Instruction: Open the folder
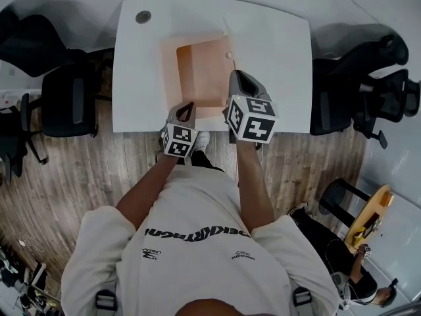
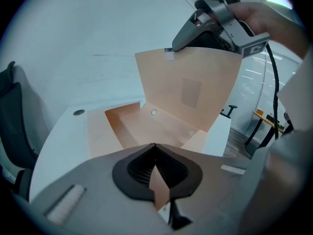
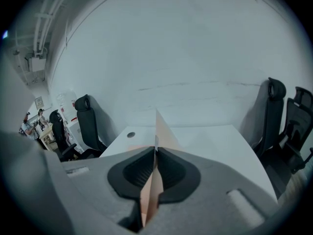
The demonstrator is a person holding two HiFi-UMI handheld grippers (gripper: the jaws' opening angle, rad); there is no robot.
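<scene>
The opening looks about midway. The right hand-held gripper (image 3: 155, 153) is closed on the cover (image 2: 188, 89), which stands nearly upright. The left hand-held gripper (image 2: 155, 168) is closed on the near edge of the folder (image 1: 204, 74), which lies on the counter (image 1: 276, 58). The next move probably calls for swinging the cover over flat.

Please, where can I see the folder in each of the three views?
Head view: the folder lies at the middle of the white table.
Left gripper view: centre, cover raised, a near corner between the jaws.
Right gripper view: only a thin edge-on sheet rising from the jaws.
Shared landmark: the round grommet in the table.
</scene>
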